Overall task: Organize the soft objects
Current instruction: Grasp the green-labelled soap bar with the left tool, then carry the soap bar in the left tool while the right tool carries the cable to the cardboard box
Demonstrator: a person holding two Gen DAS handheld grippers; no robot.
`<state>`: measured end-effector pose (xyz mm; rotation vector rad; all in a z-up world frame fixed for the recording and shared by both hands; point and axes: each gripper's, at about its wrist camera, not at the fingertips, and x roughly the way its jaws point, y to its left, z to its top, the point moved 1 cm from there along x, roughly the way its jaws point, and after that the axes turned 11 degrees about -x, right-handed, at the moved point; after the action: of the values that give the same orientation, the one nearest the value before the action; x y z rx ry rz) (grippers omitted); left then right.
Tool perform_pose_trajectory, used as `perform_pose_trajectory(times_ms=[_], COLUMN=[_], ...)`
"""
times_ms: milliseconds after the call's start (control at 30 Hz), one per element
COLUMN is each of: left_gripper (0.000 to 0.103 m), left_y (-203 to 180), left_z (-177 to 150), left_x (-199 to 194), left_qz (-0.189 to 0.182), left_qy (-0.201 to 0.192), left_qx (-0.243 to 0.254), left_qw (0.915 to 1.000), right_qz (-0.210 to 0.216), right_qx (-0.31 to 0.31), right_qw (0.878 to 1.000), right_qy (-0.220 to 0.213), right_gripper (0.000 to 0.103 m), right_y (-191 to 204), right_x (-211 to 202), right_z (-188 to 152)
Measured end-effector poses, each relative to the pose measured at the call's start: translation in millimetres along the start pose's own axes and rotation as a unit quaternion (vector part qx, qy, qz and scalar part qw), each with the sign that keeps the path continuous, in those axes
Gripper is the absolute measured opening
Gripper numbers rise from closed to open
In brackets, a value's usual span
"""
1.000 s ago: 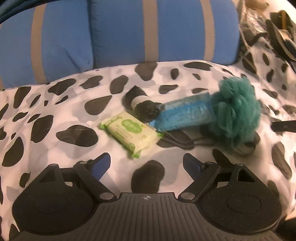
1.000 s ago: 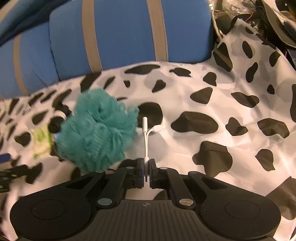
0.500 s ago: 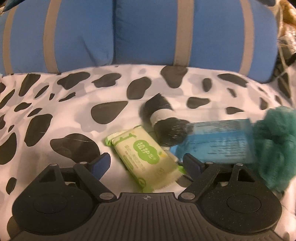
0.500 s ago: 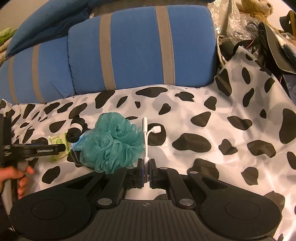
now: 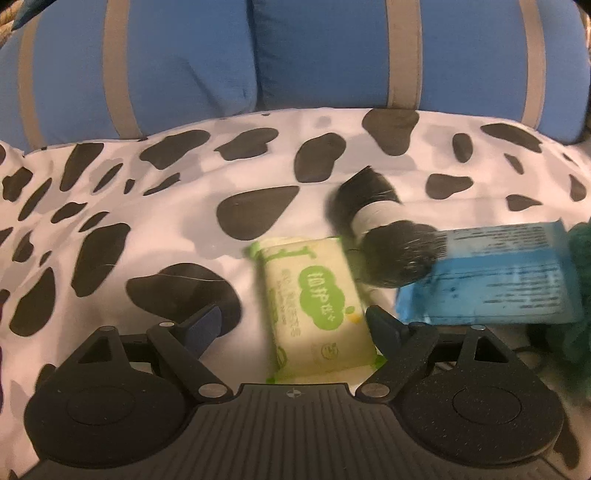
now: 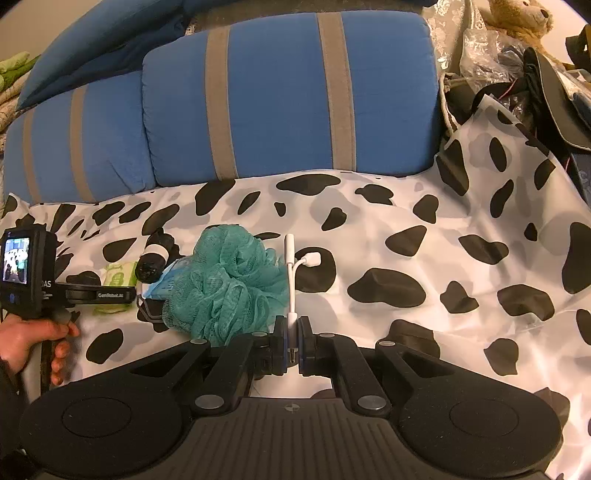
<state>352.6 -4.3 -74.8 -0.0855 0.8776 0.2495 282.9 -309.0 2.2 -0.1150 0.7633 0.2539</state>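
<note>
On the cow-print cover point(image 5: 110, 206) lie a green wipes pack point(image 5: 317, 310), a black roll with a white band point(image 5: 384, 240), a blue packet point(image 5: 495, 277) and a teal mesh puff point(image 5: 580, 295). My left gripper point(image 5: 293, 325) is open, and the wipes pack lies between its fingers, nearer the right one, untouched. In the right wrist view my right gripper point(image 6: 291, 332) is shut on a white cable adapter point(image 6: 291, 280) beside the teal puff point(image 6: 225, 288). The left gripper point(image 6: 96, 293) shows there at the wipes pack point(image 6: 118, 275), held by a hand point(image 6: 22, 339).
Blue cushions with grey stripes point(image 6: 280, 99) line the back of the cover. Bags, plastic wrap and a teddy bear point(image 6: 517, 18) pile up at the far right. A wide stretch of spotted cover point(image 6: 461, 258) lies right of the puff.
My left gripper has come forward and down onto the wipes pack, which now sits between its fingers. The right gripper rose a little with the white adapter in it.
</note>
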Motion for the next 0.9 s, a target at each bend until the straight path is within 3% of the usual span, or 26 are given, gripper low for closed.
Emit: perform_pose_trajectory(times_ms=[200,267,400,533,767,900], left_gripper=[0.083,0.074,0.068,0.047,0.047,0.047], left_y=[12.0,11.4,5.1,2.5,12.1,15.2], left_z=[1.5,2.6,4.3,5.9,1.7,-2.2], left_x=[-0.7,4.9,11.5,8.9,-5.0,-25.8], left_qz=[-0.020,-0.033,-0.036,-0.037,-0.049,-0.070], left_qy=[-0.003,0.012,0.025,0.035,0.056,0.045], left_qx=[-0.026,-0.023,0.005,0.010,-0.009,-0.009], left_qw=[0.9995,0.9991,0.9990,0.9986,0.9972,0.9965], right_qz=[0.003,0.004,0.007,0.007,0.005,0.013], right_qx=[-0.001,-0.002,0.000,0.005,0.025,0.038], right_qw=[1.000,1.000,1.000,1.000,1.000,0.999], right_qy=[0.001,0.002,0.001,0.004,0.010,0.010], right_gripper=[0.007,0.007,0.007,0.007,0.007,0.007], right_y=[1.7,2.5,4.8,5.5,-1.1,-2.4], right_x=[-0.1,0.2,-0.7,-3.9,-9.9,-16.9], right_z=[-0.5,-0.5,0.7,0.1,-5.7,-10.9])
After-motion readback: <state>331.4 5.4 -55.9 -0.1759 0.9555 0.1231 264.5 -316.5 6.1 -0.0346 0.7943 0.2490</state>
